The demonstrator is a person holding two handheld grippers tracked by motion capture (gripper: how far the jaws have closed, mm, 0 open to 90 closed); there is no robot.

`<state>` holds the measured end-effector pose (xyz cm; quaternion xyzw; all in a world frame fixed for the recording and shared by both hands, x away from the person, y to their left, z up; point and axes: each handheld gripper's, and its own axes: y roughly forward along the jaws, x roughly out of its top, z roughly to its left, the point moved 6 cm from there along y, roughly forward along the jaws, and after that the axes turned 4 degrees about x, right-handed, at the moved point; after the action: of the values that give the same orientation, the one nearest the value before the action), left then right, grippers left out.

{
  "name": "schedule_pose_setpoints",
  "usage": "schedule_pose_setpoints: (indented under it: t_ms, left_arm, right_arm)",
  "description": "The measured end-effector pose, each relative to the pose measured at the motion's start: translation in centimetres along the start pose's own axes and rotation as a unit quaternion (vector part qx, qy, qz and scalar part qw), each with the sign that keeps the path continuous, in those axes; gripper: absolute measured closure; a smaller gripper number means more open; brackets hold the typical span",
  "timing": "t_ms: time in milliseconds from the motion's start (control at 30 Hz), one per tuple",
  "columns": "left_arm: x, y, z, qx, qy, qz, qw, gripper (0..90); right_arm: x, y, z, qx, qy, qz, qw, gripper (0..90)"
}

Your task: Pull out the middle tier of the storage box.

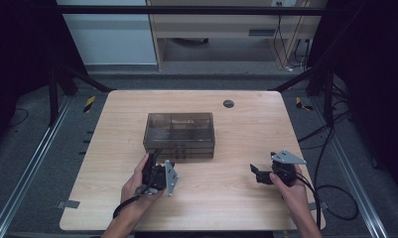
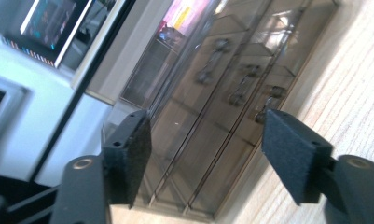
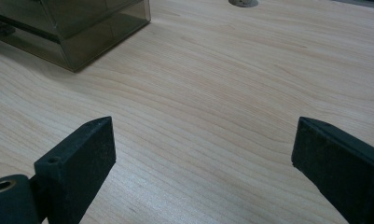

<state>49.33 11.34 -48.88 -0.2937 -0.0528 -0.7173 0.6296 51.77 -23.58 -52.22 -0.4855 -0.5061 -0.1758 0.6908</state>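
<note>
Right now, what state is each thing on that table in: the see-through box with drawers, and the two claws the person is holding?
Smoky transparent plastic drawer box: upright on the wooden table, all three drawers shut.
Left claw: turned on its side, jaws apart, aimed at the drawer fronts, holding nothing.
Right claw: jaws wide apart over bare wood, holding nothing.
Small round grey table plug: seated in its hole.
</note>
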Motion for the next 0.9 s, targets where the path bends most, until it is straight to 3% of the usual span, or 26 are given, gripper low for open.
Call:
schedule_pose_setpoints:
  t_ms: [33,67,100,167,200,233,300,333,500,567,767,833,867,900]
  left_arm:
    - [0.3,0.1,-0.3,0.002,0.017,0.000,0.9999,37.1]
    - [0.7,0.4,-0.9,0.004,0.051,0.001,0.9987,38.9]
    - [0.9,0.6,-1.2,0.005,0.066,0.002,0.9978,40.2]
    - [1.0,0.8,-1.5,0.004,0.075,0.002,0.9972,41.8]
    - [1.3,1.3,-2.0,0.000,0.091,0.004,0.9959,43.9]
    - [1.3,1.3,-2.0,0.000,0.091,0.004,0.9959,45.1]
    - [1.9,2.0,-2.7,0.003,0.131,0.000,0.9914,47.0]
    - [2.2,2.2,-2.8,0.004,0.142,-0.004,0.9899,48.2]
    - [3.2,3.0,-3.4,0.008,0.149,-0.013,0.9887,52.0]
    - [3.2,3.1,-3.6,0.017,0.152,0.001,0.9882,55.6]
    - [2.9,3.0,-3.3,0.034,0.156,0.003,0.9871,58.4]
    - [2.6,3.1,-3.5,0.033,0.164,0.010,0.9858,59.4]
    - [2.4,3.2,-3.8,0.035,0.174,0.011,0.9840,60.2]
    - [2.4,3.2,-3.8,0.035,0.174,0.011,0.9840,60.7]
  right_arm:
    - [0.0,0.0,0.0,0.000,0.001,0.001,1.0000,6.3]
    - [0.0,0.0,0.0,-0.001,0.002,0.002,1.0000,6.2]
    - [0.0,0.0,0.0,-0.001,0.003,0.003,1.0000,6.2]
    - [0.0,0.0,-0.1,-0.002,0.004,0.004,1.0000,6.1]
    - [0.0,0.0,-0.1,-0.002,0.004,0.005,1.0000,6.0]
    - [0.0,0.0,-0.1,-0.002,0.004,0.005,1.0000,6.0]
    - [-0.1,0.0,-0.1,-0.003,0.003,0.008,1.0000,5.8]
    - [-0.1,0.0,-0.2,-0.003,0.003,0.008,1.0000,5.7]
    - [-0.1,0.1,-0.1,-0.004,0.005,0.011,0.9999,5.4]
    - [-0.1,0.0,-0.1,-0.004,0.005,0.014,0.9999,5.3]
    - [-0.1,0.1,-0.1,-0.004,0.004,0.016,0.9999,5.4]
    - [0.0,0.0,0.0,-0.004,0.000,0.015,0.9999,5.3]
    - [0.0,0.0,-0.1,-0.005,0.000,0.015,0.9999,5.3]
    - [0.0,0.0,-0.1,-0.005,0.001,0.015,0.9999,5.3]
